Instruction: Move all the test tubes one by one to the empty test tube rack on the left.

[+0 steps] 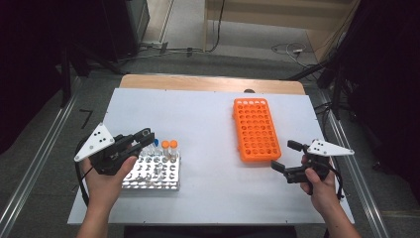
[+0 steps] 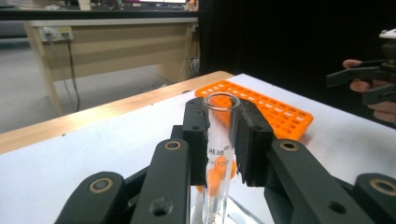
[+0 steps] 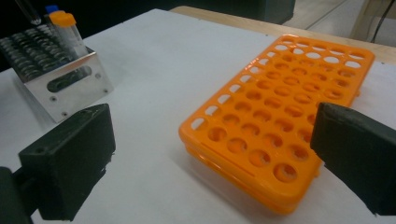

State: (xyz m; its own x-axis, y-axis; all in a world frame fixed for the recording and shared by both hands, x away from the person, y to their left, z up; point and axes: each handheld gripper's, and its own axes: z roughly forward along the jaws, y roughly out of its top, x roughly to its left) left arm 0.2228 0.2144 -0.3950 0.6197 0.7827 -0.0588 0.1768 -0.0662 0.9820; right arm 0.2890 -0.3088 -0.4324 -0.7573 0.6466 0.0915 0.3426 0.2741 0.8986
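Note:
My left gripper (image 2: pixel 222 133) is shut on a clear glass test tube (image 2: pixel 219 105), which stands upright between the pads with its open mouth above them. In the high view the left gripper (image 1: pixel 147 137) hovers over the far left corner of a metal tube rack (image 1: pixel 151 173). That rack holds two orange-capped tubes (image 1: pixel 169 145) and a blue-capped one (image 1: pixel 156 142). An orange plastic rack (image 1: pixel 255 130) with empty holes lies right of centre. My right gripper (image 1: pixel 285 156) stands open just off that rack's near right corner, and its jaws (image 3: pixel 210 158) are wide apart with nothing between them.
A white sheet (image 1: pixel 208 124) covers the table, and a wooden edge (image 1: pixel 213 83) shows at the far side. The metal rack (image 3: pixel 60 77) and an orange-capped tube (image 3: pixel 65 28) lie far left in the right gripper view. Cables run over the floor beyond the table.

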